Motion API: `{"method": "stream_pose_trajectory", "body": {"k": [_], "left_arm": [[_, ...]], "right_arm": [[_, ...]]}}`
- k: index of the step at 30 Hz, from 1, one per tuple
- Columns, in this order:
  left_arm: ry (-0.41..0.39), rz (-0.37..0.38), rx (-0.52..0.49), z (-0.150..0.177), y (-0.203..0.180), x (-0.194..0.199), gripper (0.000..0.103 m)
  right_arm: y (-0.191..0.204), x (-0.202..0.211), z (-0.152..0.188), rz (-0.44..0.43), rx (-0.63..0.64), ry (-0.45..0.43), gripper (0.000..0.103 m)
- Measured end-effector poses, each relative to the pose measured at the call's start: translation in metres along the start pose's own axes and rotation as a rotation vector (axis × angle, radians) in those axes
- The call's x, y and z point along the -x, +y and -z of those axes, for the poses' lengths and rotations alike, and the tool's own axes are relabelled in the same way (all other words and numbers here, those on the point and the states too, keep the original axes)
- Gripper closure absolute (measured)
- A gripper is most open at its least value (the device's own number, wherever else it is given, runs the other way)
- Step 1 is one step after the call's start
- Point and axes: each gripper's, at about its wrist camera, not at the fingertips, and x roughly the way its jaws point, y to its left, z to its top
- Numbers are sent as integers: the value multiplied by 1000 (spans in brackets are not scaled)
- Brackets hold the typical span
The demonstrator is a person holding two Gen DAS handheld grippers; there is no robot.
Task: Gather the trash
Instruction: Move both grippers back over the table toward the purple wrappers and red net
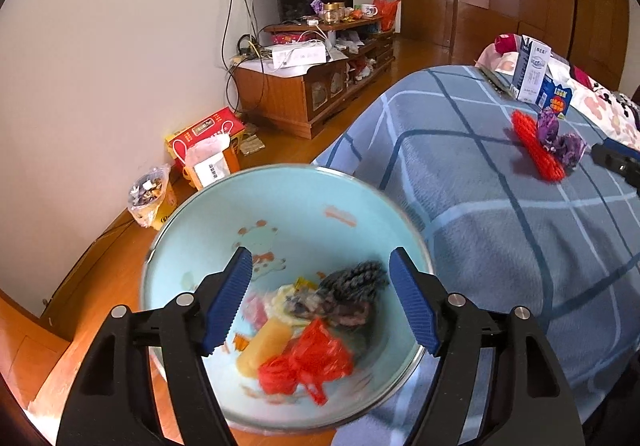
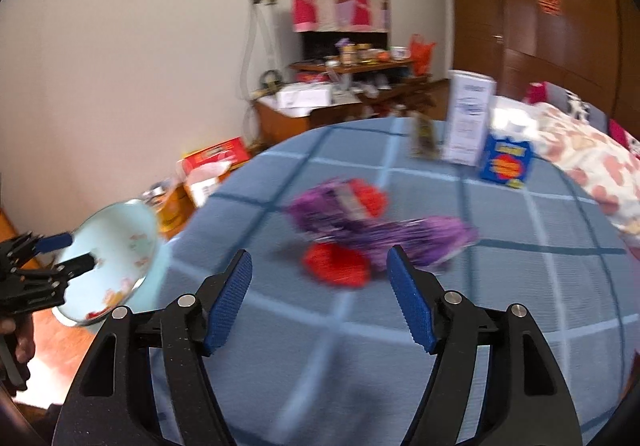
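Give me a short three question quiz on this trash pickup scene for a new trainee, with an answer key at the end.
1. True or false: the left gripper is clamped on a piece of trash.
2. Which lies on the blue checked blanket? A) red mesh net with purple wrappers B) a banana peel C) a glass bottle
3. Fill in: the collected trash, including the red plastic bag, sits inside the light blue ____.

Key
1. False: its jaws stand apart over the bin with nothing between them. The right gripper is also open and empty.
2. A
3. bin
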Motion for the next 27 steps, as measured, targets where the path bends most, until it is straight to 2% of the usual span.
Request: {"method": "stream_pose_trajectory", "body": {"k": [4, 11, 15, 18, 20, 21, 22, 24, 26, 27], "left_arm": [[-11, 0, 6, -12, -9, -9, 32], [-9, 16, -2, -17, -20, -14, 31], [-3, 15, -2, -15, -19, -16, 31], [1, 12, 3, -15, -16, -17, 31], [0, 13, 4, -15, -15, -17, 31], [0, 13, 4, -15, -15, -17, 31], [0, 13, 4, -15, -15, -17, 31], [2, 15, 3, -15, -16, -17, 30], [0, 17, 0, -15, -17, -15, 30], [-1, 19, -2, -15, -18, -15, 30]], "right_arm": [[-34, -6, -15, 108, -41, -4, 32], [-65, -32, -31, 162, -59, 32, 32], [-76, -53, -31, 150, -84, 89, 32], [-76, -73, -25, 104, -80, 178, 31], [-78, -77, -20, 94, -85, 192, 32], [-80, -78, -18, 88, -90, 193, 34], [-82, -77, -17, 78, -99, 196, 47], [-83, -76, -16, 51, -109, 201, 62], [-82, -72, -15, 57, -103, 199, 82], [-80, -70, -15, 57, -94, 200, 84]]}}
